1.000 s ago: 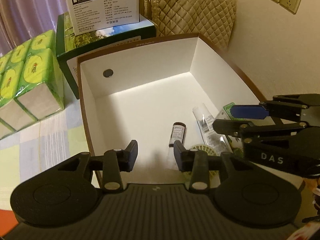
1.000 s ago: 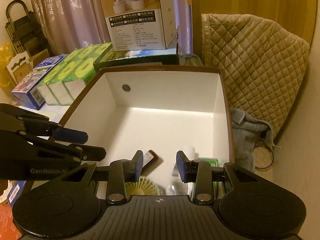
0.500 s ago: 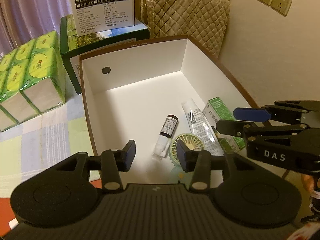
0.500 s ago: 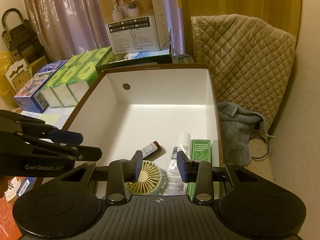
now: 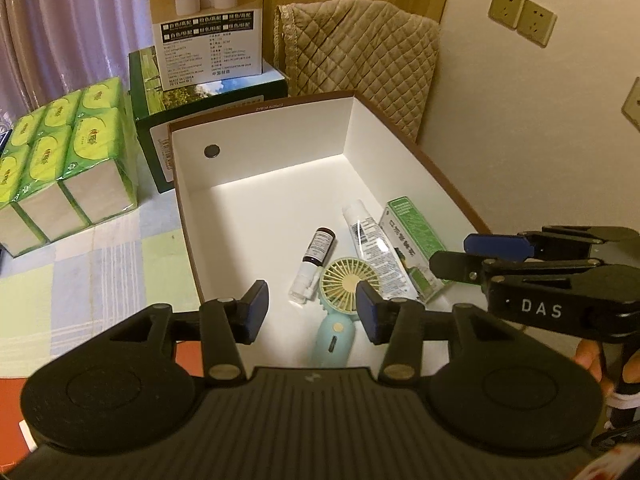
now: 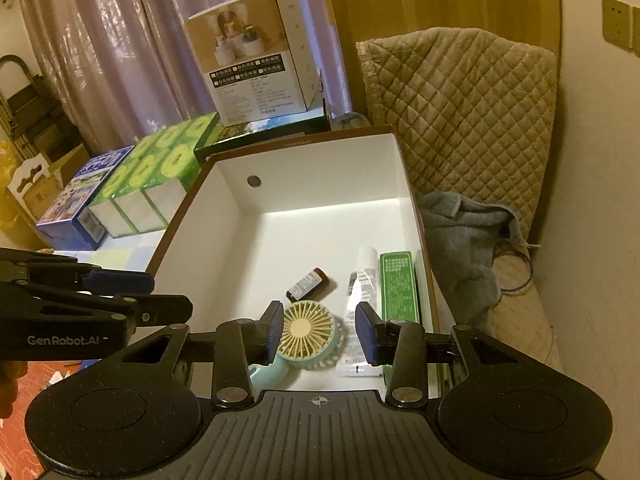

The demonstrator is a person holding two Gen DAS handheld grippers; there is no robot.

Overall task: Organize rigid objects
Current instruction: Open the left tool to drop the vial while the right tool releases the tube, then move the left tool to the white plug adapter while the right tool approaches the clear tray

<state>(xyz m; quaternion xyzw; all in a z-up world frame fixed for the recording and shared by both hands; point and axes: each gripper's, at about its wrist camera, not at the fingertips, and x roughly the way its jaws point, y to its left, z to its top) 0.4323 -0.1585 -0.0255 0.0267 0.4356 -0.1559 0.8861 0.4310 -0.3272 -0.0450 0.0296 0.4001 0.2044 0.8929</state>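
Note:
A white open box with a brown rim holds four things near its front right corner: a small brown bottle, a hand fan with a yellow-green head and pale blue handle, a clear tube and a green carton. My left gripper hovers above the box's front edge, jaws opening, nothing between them. My right gripper hangs over the fan, jaws opening and empty; it shows at the right of the left wrist view.
Green tissue packs and a dark green box topped by a white carton stand left and behind. A quilted cover and a grey cloth lie to the right. A blue box sits far left.
Both grippers have drawn back and risen from the box, bringing the fan, bottle, tube and carton fully into view. Both pairs of jaws stand a little wider.

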